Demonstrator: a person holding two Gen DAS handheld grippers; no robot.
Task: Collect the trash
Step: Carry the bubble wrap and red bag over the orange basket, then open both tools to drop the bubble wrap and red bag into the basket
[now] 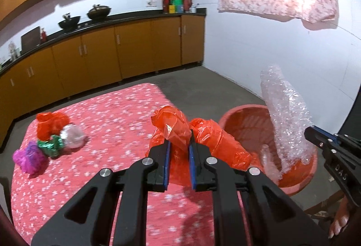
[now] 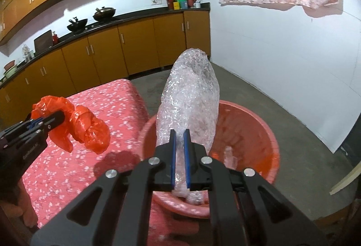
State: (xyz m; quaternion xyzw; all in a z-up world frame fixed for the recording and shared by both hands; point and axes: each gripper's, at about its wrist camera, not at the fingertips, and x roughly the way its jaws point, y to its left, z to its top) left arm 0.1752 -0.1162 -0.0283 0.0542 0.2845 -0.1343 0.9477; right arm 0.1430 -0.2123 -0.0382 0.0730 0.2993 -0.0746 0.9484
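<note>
- Two sets of fingers are in play, and I have both closed on trash. My left gripper (image 1: 179, 144) pinches a crumpled red plastic bag (image 1: 203, 142), with a narrow gap between the blue pads filled by the film. My right gripper (image 2: 179, 146) is clamped nearly shut on a long roll of bubble wrap (image 2: 191, 97).
- From the right fingers the bubble wrap runs up and away, its long axis roughly in line with them; its lower end hangs inside the red basin (image 2: 259, 119) just below the fingers.
- From the left fingers the basin (image 1: 246, 124) lies ahead and to the right, past the table edge; I judge the right hand nearer to dropping its load, the left needing to carry further right.
- Further out, to the left of the left fingers, more trash waits on the pink flowered table (image 1: 112, 115): a red wad (image 1: 50, 124), a green one (image 1: 50, 146), a purple one (image 1: 28, 156) and a clear one (image 1: 73, 136).
- Hidden: the basin's floor behind the wrap; I make out only a pale scrap there.
</note>
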